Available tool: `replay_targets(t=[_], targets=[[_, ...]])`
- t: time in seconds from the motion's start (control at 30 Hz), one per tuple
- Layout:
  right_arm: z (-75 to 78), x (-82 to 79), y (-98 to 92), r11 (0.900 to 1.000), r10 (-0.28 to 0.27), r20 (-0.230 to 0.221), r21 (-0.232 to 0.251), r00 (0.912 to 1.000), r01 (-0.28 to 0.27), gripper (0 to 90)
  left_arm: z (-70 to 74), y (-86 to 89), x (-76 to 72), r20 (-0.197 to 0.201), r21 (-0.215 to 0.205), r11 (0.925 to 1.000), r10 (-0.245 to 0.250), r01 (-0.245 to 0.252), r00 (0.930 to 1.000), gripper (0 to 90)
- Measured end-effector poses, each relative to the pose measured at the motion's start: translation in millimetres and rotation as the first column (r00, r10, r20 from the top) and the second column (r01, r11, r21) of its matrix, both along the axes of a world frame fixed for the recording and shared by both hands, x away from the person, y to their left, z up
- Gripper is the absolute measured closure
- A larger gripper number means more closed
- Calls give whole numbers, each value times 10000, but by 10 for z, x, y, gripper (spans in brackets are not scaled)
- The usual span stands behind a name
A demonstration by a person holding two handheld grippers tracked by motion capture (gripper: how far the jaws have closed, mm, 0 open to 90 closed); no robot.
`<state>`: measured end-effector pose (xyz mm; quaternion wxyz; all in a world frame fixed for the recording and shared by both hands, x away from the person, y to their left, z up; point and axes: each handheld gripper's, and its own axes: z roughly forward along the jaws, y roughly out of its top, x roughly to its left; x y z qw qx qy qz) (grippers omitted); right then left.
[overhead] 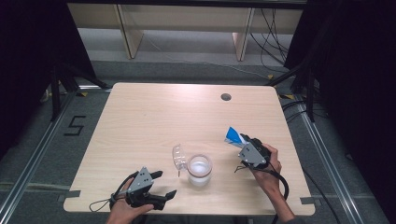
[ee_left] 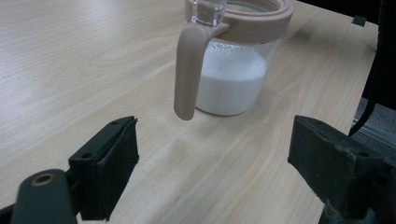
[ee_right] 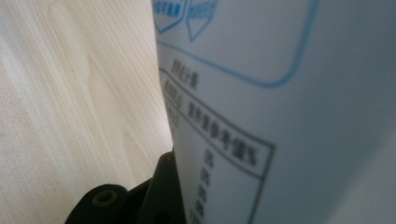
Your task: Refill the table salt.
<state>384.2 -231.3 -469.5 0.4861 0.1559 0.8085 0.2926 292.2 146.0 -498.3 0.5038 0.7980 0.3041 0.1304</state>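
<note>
**A:** So where's the stuff sitting relative to your claws right now?

**B:** Your right gripper point(overhead: 241, 144) is clamped on the carton point(overhead: 232, 136), a blue-and-white one. It sticks out past the jaws toward the far side of the table point(overhead: 154, 112), and in the right gripper view its printed white side sits right up against the camera. The jar point(overhead: 199, 170) is on the table between your two hands, well apart from the carton. Your left gripper point(overhead: 166, 184) is just beside the jar on its left, jaws spread wide with nothing in them. In the left gripper view the jar stands straight ahead of the gap.

**A:** And the count?

**B:** One carton, one jar, with white powder inside and a tan rim. Its one clear lid point(overhead: 179, 157) is flipped open to the left, and one tan latch point(ee_left: 189, 70) hangs down the front. Two grippers, one in each hand.
</note>
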Motion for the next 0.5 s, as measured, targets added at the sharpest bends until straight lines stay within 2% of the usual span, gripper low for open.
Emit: replay_targets(t=[0.13,0.2,0.33,0.5], targets=[[-38,42,-70,9965,-108,-487,819,9988,148,791,-3,2,2,-13,-51,10000,-34,34,10000,153],[-60,64,-109,9912,-116,-746,1308,9971,213,793,-2,1,2,-9,-65,10000,-36,36,10000,153],[-94,104,-184,9804,-210,-1100,1923,9937,420,795,-2,6,4,17,-38,10000,-26,26,10000,152],[-146,157,-271,9544,-202,-1493,2916,9886,635,796,-2,1,2,-19,-78,10000,-25,25,10000,152]])
